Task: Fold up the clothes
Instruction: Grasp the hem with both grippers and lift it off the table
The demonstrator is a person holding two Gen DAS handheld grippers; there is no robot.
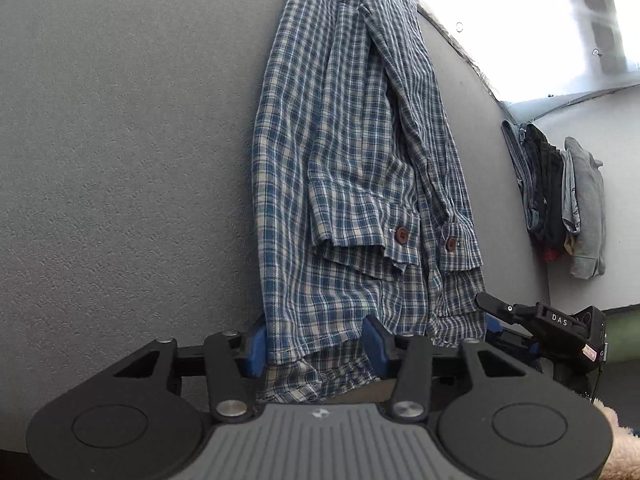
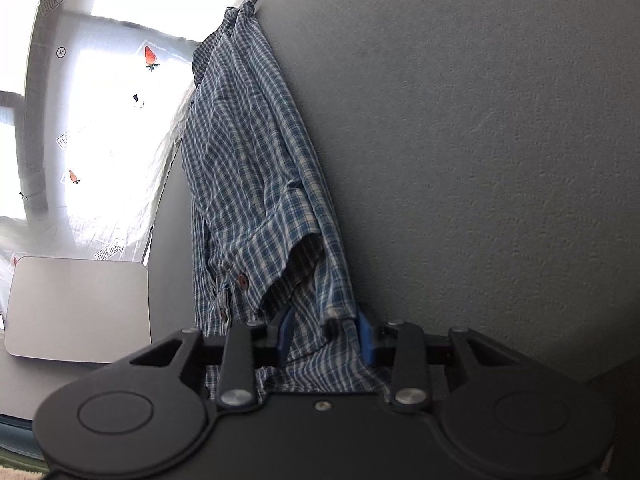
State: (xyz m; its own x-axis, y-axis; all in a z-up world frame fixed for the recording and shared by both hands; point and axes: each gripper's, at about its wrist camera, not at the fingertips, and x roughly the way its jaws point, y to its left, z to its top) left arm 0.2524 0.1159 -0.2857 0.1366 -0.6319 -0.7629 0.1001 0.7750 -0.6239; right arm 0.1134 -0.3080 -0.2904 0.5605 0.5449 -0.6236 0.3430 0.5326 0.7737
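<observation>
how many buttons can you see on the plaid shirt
2. In the left wrist view, one brown button sits on the nearer folded sleeve cuff of the plaid shirt; the other button is on the cuff to its right. More may be hidden under the folds.

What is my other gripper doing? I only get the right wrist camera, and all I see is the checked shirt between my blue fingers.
Observer: The left gripper sits at the near edge of the checked shirt, with its fingers apart and cloth between them.
Operator: Are there any more clothes?
Observer: Yes. A stack of folded clothes lies off to the right of the shirt.
Operator: Can that camera see my gripper?
Observer: Yes. The right gripper shows there at the shirt's near right corner, with "DAS" printed on its side.
</observation>
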